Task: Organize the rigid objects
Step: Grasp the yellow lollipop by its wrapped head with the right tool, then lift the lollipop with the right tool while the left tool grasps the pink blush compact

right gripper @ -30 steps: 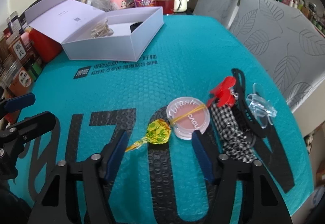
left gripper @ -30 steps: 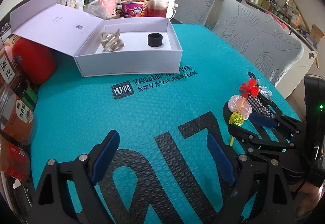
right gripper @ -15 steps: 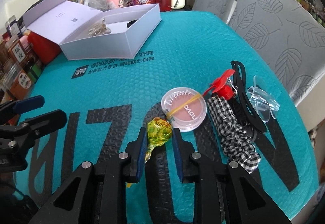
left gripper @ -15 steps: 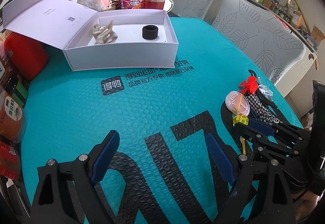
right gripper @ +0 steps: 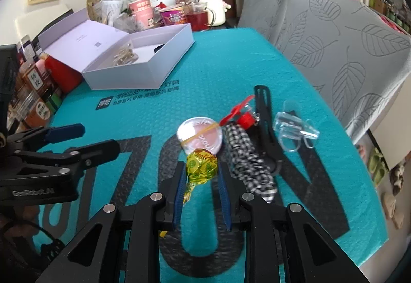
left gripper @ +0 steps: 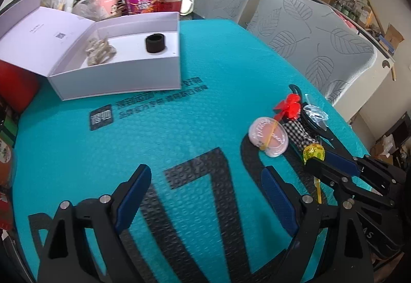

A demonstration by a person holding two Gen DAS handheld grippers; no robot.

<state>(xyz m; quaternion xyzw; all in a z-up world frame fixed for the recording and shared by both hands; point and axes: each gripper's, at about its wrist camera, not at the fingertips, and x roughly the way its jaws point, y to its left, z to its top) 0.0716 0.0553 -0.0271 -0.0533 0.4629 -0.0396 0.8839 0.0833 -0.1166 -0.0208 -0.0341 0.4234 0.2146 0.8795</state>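
Teal mat, right gripper fingers clamping lollipop, left gripper fingers spread, level.

Desk cover: teal bubble-textured plastic, dimpled, slight sheen, black print.
Lollipop between right tool fingers: crinkled glossy foil wrap, yellow-green.
Tool fingers: matt black plastic, ribbed blue pads, bright metal screws.
Compact just ahead of tool: clear glossy plastic lid.
Scrunchie right of tool: checked woven cloth, matt.
Clip further right: transparent glossy plastic.
Box far ahead-left: smooth matt card, pale lilac.
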